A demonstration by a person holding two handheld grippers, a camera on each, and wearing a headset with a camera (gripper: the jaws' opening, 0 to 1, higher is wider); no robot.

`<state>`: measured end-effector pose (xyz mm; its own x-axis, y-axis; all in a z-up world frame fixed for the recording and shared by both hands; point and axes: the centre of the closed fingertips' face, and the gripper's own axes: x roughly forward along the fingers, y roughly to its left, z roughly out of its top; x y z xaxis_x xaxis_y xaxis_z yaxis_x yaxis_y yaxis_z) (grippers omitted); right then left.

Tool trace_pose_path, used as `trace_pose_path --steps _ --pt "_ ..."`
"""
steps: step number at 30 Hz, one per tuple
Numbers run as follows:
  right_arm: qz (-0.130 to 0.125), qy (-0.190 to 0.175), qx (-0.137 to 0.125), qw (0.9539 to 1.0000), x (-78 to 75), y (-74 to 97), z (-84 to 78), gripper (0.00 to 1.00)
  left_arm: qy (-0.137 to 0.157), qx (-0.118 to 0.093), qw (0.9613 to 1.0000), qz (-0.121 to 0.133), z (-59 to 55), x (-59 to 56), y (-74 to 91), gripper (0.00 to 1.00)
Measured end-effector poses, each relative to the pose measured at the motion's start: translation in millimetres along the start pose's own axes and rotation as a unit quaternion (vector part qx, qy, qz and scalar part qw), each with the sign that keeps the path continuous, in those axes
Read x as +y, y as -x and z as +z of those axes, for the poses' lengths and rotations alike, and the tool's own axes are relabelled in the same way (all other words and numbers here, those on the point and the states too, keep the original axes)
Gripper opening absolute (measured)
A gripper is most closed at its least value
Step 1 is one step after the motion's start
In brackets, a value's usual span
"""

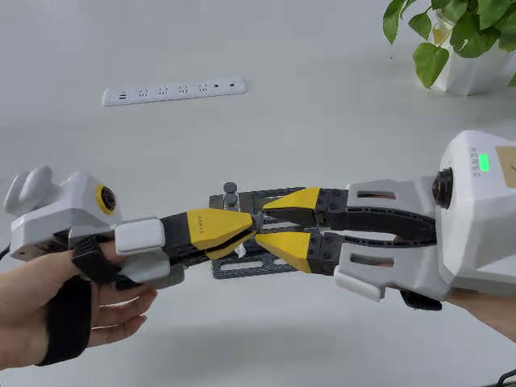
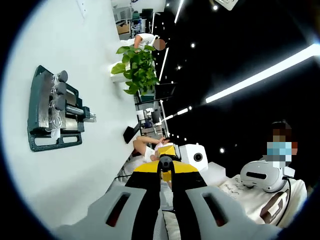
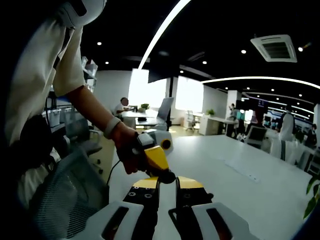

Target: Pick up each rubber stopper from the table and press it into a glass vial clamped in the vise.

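A dark rubber stopper point(image 2: 165, 163) sits pinched at the tip of my left gripper point(image 2: 166, 172), whose yellow jaws are shut on it. In the head view the left gripper point(image 1: 251, 223) reaches in from the left and the right gripper point(image 1: 261, 226) from the right, tip to tip, above the dark vise point(image 1: 242, 266). The right gripper point(image 3: 168, 181) is open, its two jaws standing either side of the stopper point(image 3: 167, 176). The vise point(image 2: 40, 112) holds glass vials point(image 2: 52, 117), some capped with dark stoppers point(image 2: 61, 89). Capped vials point(image 1: 230, 192) show behind the jaws.
A white power strip point(image 1: 173, 90) lies at the back of the white table point(image 1: 322, 105). A potted plant point(image 1: 459, 36) stands at the far right corner. Hands hold both grippers low over the table's front half.
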<state>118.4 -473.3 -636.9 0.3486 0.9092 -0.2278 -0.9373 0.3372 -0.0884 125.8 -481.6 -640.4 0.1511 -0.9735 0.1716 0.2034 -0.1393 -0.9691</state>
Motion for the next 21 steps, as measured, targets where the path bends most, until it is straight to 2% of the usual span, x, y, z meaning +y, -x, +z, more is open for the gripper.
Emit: trace_pose_path --steps 9,21 --pt "0.002 0.0 -0.001 1.0 0.6 1.7 1.1 0.07 0.013 -0.002 0.9999 -0.011 -2.8 -4.2 -1.6 0.04" --pt "0.007 -0.001 -0.002 1.0 1.4 1.3 3.6 0.08 0.019 -0.002 0.9997 -0.017 -1.2 -3.2 -0.4 0.04"
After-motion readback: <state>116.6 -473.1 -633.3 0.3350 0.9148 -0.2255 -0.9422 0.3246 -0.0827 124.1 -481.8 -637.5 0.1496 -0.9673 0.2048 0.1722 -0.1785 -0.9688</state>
